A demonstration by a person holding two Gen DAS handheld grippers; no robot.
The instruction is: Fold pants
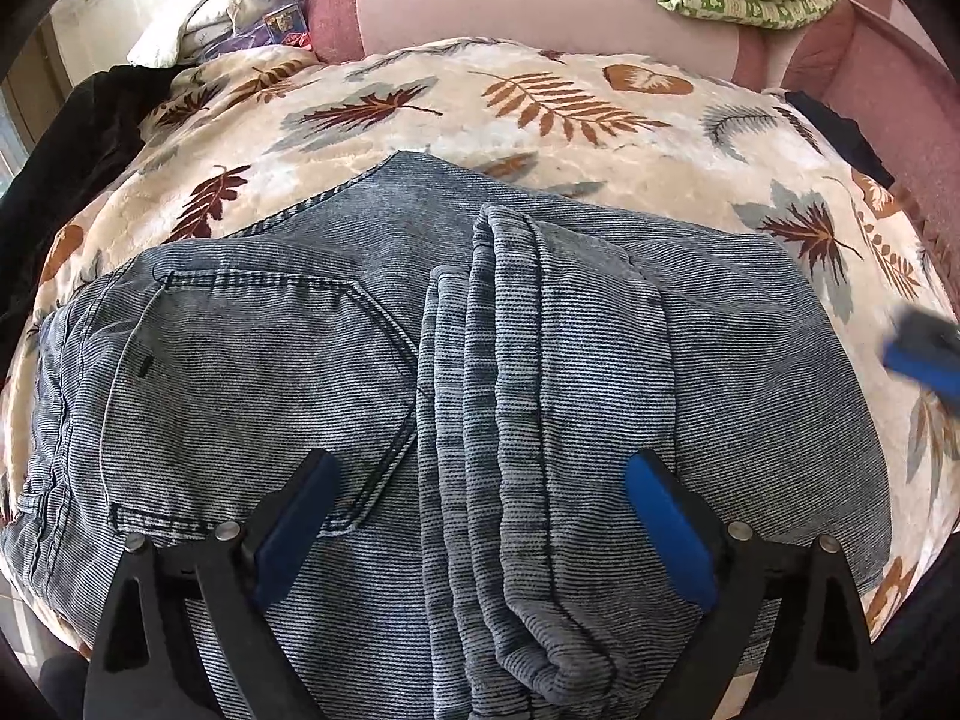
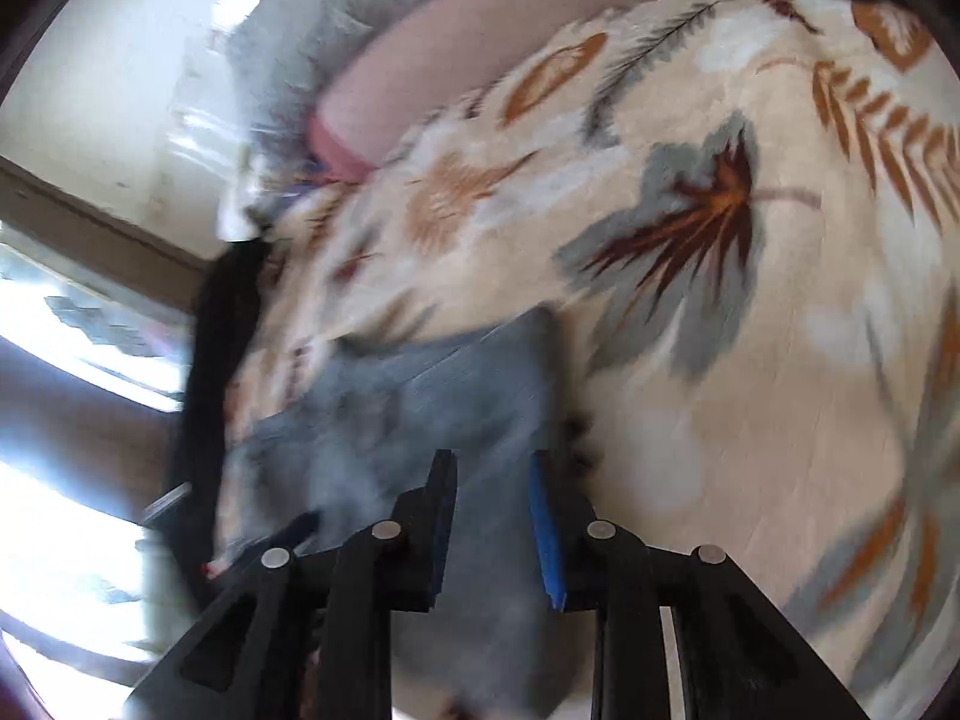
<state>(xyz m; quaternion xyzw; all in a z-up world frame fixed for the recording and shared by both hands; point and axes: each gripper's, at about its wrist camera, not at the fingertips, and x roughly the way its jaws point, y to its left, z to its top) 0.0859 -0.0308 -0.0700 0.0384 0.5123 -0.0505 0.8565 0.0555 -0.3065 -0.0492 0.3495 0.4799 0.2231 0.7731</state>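
Claws [image 1: 477, 471] wide over pants [image 1: 372, 360] (nothing gripped)

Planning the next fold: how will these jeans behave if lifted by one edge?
The jeans look thick and ribbed, so probably heavy and floppy, sagging from one grip. The stacked leg folds may slide apart. The plush blanket likely drags.
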